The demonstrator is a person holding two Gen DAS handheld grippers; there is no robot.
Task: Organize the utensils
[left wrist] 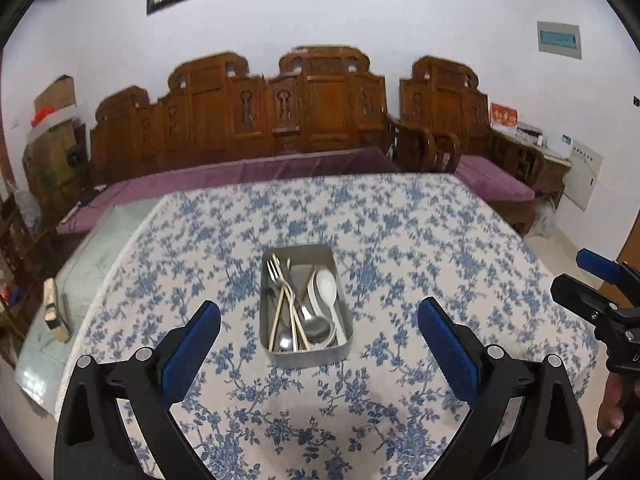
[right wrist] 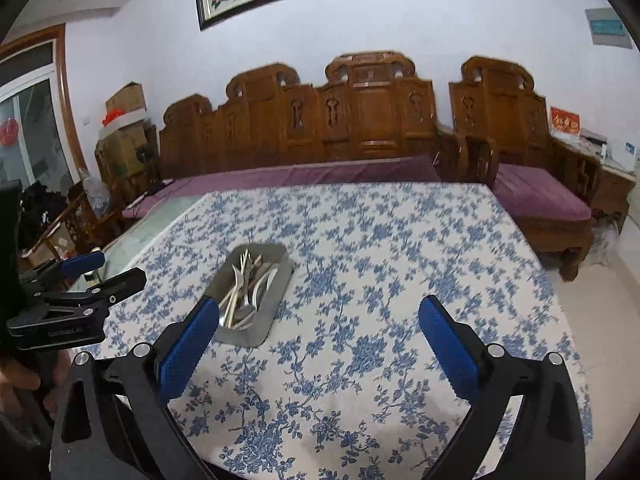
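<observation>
- On the blue-flowered tablecloth (left wrist: pixel 400 240), a metal tray (left wrist: pixel 306 354) is sitting at twelve o'clock from the left gripper (left wrist: pixel 319 322), holding a fork (left wrist: pixel 276 276), chopsticks (left wrist: pixel 289 308), a white spoon (left wrist: pixel 329 286) and metal spoons (left wrist: pixel 316 326) in a crossed heap.
- The left gripper is hovering with its jaws spread wide, gripping nothing.
- The right gripper (right wrist: pixel 319 322) is hanging equally wide apart and empty, the tray lying at its ten o'clock.
- The utensils are overlapping, so a pinch is risking two pieces at once or a smooth handle slipping out.
- The light tray is likely sliding on the cloth if a finger is nudging its wall.
</observation>
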